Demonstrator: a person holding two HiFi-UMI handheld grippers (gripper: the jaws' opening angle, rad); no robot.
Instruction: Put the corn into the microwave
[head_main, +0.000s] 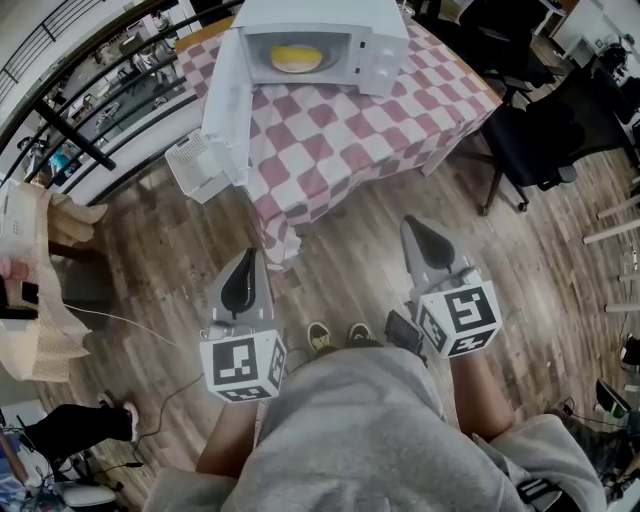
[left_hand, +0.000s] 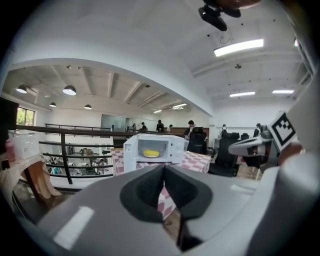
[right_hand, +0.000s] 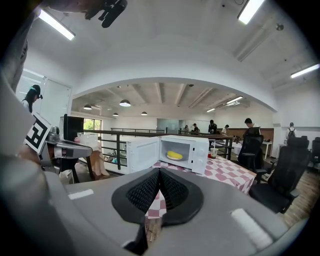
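Counting it up: two hand-held grippers, one in each of the person's hands. The left hand-held gripper (head_main: 246, 257) and the right hand-held gripper (head_main: 414, 228) are both sitting with their jaws pressed together and nothing between them, well back from the table (head_main: 420, 110).

There's one table, wearing a pink-and-white check cloth. One white microwave (head_main: 380, 45) is standing on it with its door (head_main: 225, 105) hanging wide open. There's one corn (head_main: 297, 57), and it's lying inside the microwave, a yellow lump. I can't tell whether it's resting on a plate or the turntable.

A white basket (head_main: 195, 165) on the floor is half hiding behind that open door, so I can't see what's in it. Two shoes (head_main: 320, 338) are peeking out under the person's grey top. The black office chairs (head_main: 545, 140) on the right are getting cut off, so I'm not counting those.
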